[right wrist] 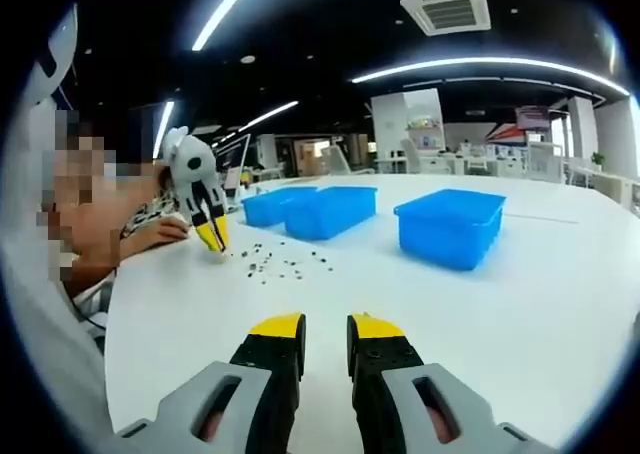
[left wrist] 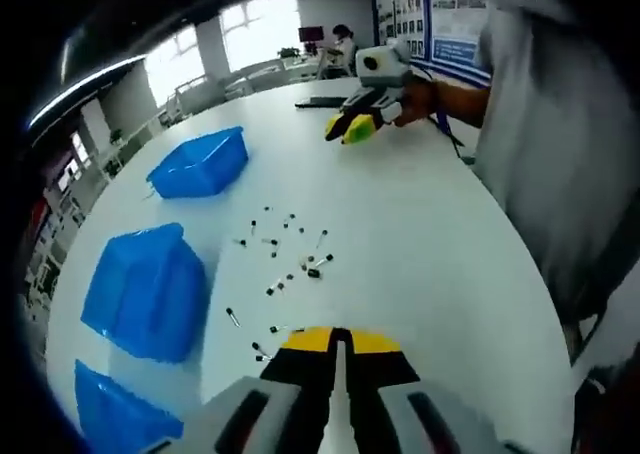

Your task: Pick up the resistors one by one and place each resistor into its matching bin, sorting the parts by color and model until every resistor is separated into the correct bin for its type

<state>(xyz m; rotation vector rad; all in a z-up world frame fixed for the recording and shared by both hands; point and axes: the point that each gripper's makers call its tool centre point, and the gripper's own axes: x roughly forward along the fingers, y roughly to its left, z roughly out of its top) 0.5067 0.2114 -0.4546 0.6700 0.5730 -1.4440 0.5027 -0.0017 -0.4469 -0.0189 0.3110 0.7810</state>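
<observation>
A smooth white table (left wrist: pixel 430 244) with a soft sheen reflects ceiling lights. Three bins (right wrist: pixel 450 224) look like glossy blue plastic. The left gripper (left wrist: pixel 338 346) has matt black jaws tipped in yellow, with grey plastic housing.

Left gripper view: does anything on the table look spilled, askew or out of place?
Only the resistors: they lie loose and scattered on the white table, pointing every way, beside the three blue bins rather than in them. That fits an unsorted start. The bins stand upright, and nothing looks damaged.
</observation>
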